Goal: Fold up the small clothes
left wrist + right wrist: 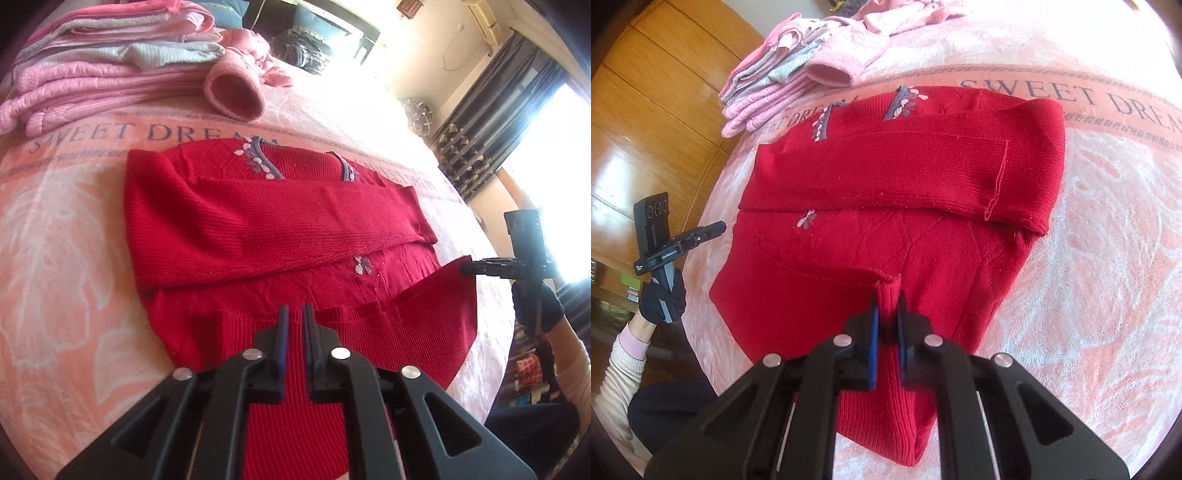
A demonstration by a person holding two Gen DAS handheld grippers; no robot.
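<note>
Left wrist view: the left claw (294, 314) sits low over the ribbed hem of the red sweater (258, 221), its fingers nearly pressed together with only a narrow gap, and whether fabric is caught between them cannot be told. To the right, the right claw (466, 266) pinches the hem corner and lifts it off the bed (66, 229). Right wrist view confirms it: the right claw's fingers (873, 325) clamp a raised fold of red hem. The sweater lies flat on the pink bedspread, both sleeves folded across the chest, grey-and-white embroidery showing at the neckline. Beyond it runs the printed band (110, 134) reading "SWEET DREAM". Farther back, a stack of folded pink clothes (92, 74) rests on the bed, with a pink knitted sleeve (234, 92) lying open-ended just beside it.
</note>
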